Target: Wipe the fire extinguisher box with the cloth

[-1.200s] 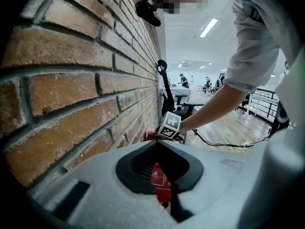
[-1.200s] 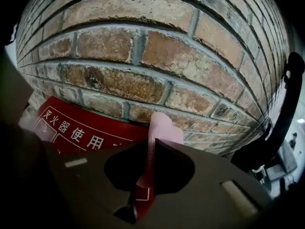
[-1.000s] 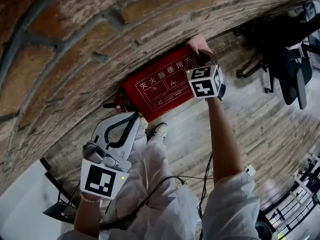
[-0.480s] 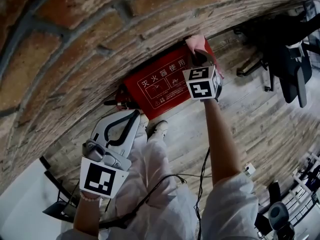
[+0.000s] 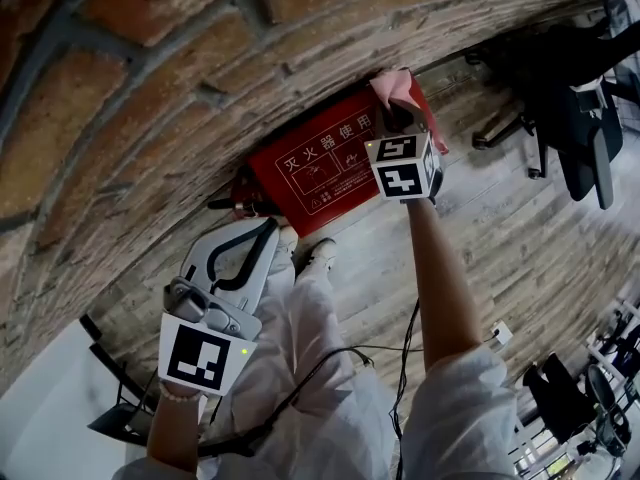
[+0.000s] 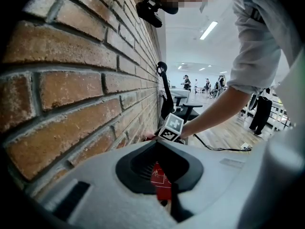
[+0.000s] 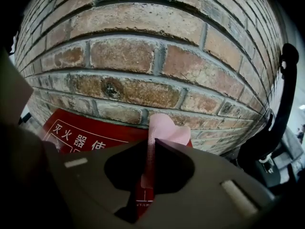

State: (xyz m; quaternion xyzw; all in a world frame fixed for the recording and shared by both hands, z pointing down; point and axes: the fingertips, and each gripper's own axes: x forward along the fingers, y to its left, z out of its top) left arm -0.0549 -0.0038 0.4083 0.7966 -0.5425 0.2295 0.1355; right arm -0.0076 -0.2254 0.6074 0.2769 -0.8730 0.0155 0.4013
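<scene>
A red fire extinguisher box [image 5: 320, 163] with white print stands on the floor against the brick wall; it also shows in the right gripper view [image 7: 76, 130]. My right gripper [image 5: 398, 116] is at the box's upper right corner, shut on a pink cloth [image 5: 392, 86]. In the right gripper view the cloth [image 7: 164, 127] sticks up past the shut jaws [image 7: 151, 144] and lies against box and brick. My left gripper [image 5: 268, 228] hangs lower left, apart from the box, jaws together with nothing in them. In the left gripper view a strip of the box [image 6: 160, 180] shows through its frame.
The brick wall [image 5: 150, 68] runs along the top and left. A black office chair [image 5: 570, 118] stands at the right on the wooden floor [image 5: 520, 248]. Cables [image 5: 405, 358] trail by the person's legs and shoe [image 5: 318, 258]. A black part [image 5: 235, 205] sits at the box's left end.
The right gripper with the cloth has shifted slightly along the box's upper right corner, and more cloth now shows above the edge. The left gripper has hardly moved.
</scene>
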